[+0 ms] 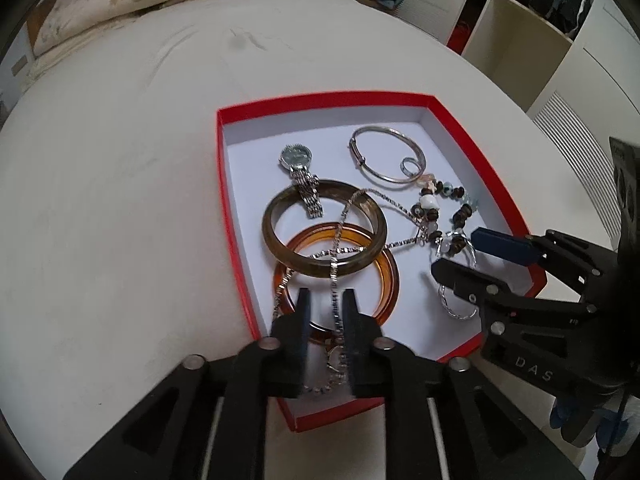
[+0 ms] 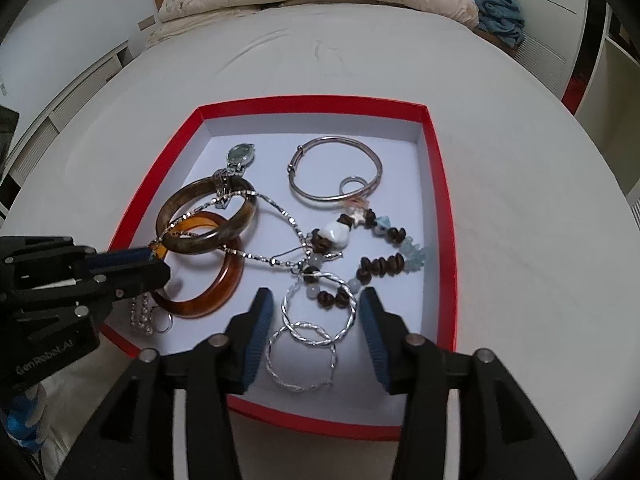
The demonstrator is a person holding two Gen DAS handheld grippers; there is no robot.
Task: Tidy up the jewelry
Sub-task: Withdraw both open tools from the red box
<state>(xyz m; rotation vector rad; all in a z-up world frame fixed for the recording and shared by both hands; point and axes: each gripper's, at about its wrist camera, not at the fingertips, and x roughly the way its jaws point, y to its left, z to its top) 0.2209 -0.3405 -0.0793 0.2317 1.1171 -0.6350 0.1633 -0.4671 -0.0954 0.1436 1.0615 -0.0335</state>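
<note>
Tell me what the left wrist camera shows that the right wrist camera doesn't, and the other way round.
Only the left wrist view shows the silver chain running between the left gripper fingers, and open cupboard shelves. Only the right wrist view shows both twisted silver hoops between the right gripper fingers. Both show the red box, the watch, brown bangle, amber bangle, silver bangle and beaded bracelet.
</note>
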